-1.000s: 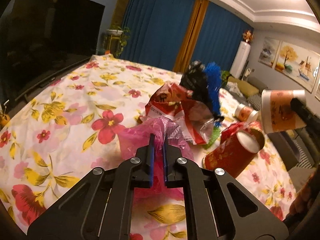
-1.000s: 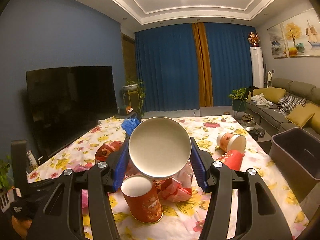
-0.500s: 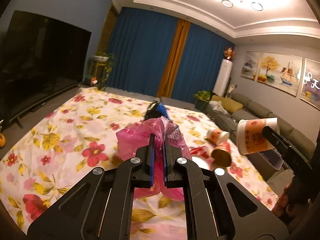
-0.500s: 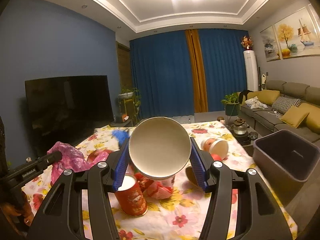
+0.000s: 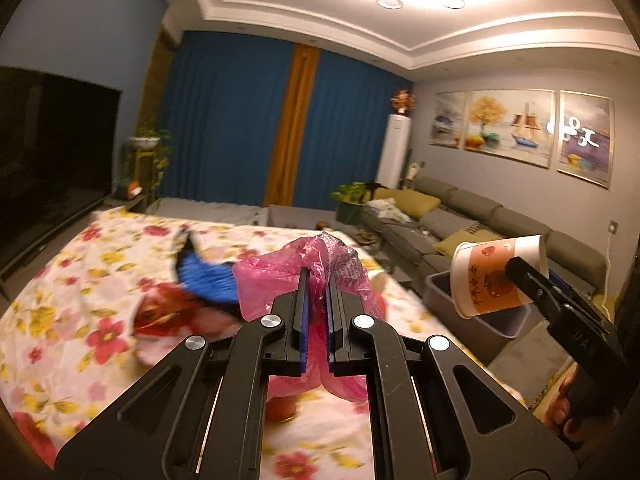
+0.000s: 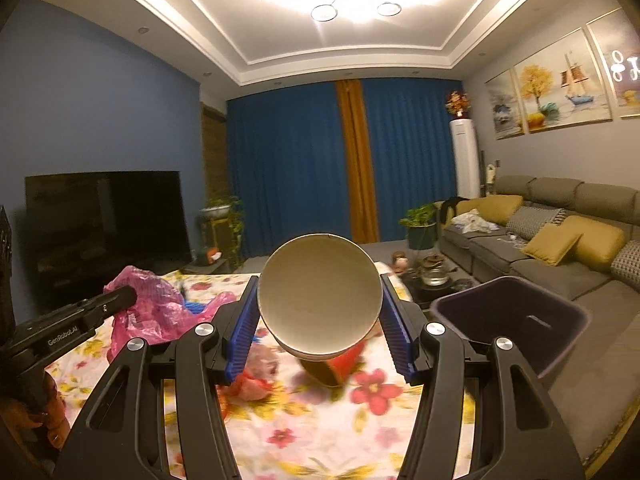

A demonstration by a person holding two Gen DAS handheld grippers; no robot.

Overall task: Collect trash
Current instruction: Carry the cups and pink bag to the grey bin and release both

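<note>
Cup: the right gripper [image 6: 318, 316] clamps a paper cup [image 6: 319, 294] across its sides, mouth facing the camera, so it lies level and is carried above the table [image 6: 372, 432].
Bag: the left gripper [image 5: 315, 316] is nearly shut, pinching a pink bag [image 5: 308, 264] by a fold; the rest of the film hangs loose below the fingers.
Bin: a grey bin [image 6: 516, 320] stands just off the table's right edge, mouth open upward; I judge both loads are headed there.
Left on table: 1 red cup [image 6: 332, 368] lying down, a blue brush [image 5: 208, 276] and red wrappers [image 5: 168, 314], blurred.
Room: air above the table looks clear between both grippers and the bin.
Edges: the near bin rim is the line to clear; the hanging bag could snag on it.
Beyond: sofa [image 6: 560, 240] behind the bin, TV [image 6: 104, 216] at left.
</note>
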